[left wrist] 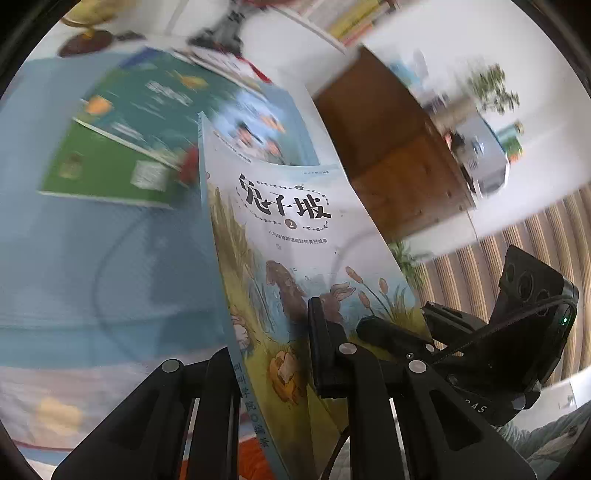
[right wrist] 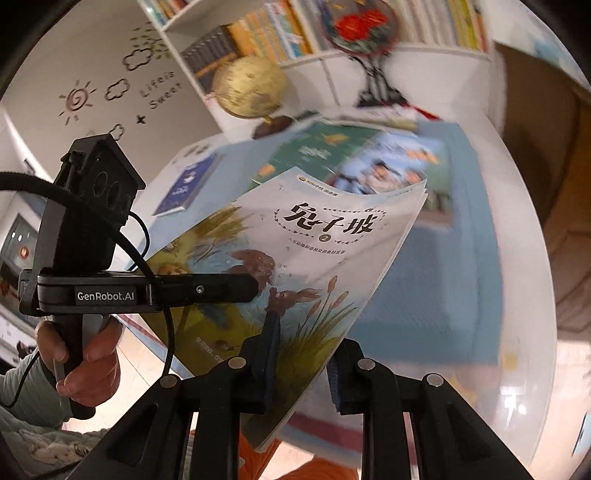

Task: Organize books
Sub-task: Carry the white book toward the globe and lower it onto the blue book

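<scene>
A thin picture book with rabbits and reeds on its cover hangs tilted above the table, bent slightly. My left gripper is shut on its lower edge near the spine. In the right wrist view the same book sits between the fingers of my right gripper, which is shut on its bottom edge. The left gripper also pinches the cover from the left, held by a hand. The right gripper's finger rests on the cover's lower right.
On the blue mat of the round white table lie a green book, a light blue book and a dark blue book. A gold globe and a flowered ornament stand before the bookshelf. A wooden cabinet is at the right.
</scene>
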`<state>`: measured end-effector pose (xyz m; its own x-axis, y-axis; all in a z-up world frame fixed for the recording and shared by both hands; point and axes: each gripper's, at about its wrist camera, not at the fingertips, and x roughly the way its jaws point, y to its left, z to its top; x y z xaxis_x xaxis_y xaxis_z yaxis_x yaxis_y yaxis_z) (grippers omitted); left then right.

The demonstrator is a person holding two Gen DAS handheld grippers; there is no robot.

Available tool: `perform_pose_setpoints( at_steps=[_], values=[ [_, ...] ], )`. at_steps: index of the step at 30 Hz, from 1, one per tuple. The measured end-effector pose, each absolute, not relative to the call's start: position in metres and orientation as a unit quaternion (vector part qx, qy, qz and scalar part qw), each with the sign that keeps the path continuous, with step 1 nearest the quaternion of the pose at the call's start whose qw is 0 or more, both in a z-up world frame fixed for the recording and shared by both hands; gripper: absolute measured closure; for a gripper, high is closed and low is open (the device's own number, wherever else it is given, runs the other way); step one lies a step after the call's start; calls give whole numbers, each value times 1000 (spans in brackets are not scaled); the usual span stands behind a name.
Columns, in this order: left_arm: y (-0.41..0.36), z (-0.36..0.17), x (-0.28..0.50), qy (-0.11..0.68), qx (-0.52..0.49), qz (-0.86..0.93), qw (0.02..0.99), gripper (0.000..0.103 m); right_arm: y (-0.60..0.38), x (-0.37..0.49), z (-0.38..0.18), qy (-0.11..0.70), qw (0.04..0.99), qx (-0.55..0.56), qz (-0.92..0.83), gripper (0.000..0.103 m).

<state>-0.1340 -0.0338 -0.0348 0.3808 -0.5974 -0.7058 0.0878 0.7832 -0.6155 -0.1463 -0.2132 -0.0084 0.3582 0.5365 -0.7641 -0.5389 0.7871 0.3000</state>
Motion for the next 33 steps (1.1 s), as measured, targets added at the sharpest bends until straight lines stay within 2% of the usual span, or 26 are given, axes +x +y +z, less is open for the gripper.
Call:
perform_pose_setpoints(
  at_steps=[10,15,23,33],
  values=[
    [125,2,-129,458,-255,-124,842,90,-33,-99,13,426,807,-37,408,79],
    [216,2,-122,443,-257,-82,855,89,68,-73,9,422,793,-45,437,79],
    [343,-27,-85,450,-265,-39,852,89,212,-31,-21,432,777,-77,450,79],
    [412,-72,-19,482,-283,-48,828,87,288,36,-61,475,772,-69,417,78]
  ],
)
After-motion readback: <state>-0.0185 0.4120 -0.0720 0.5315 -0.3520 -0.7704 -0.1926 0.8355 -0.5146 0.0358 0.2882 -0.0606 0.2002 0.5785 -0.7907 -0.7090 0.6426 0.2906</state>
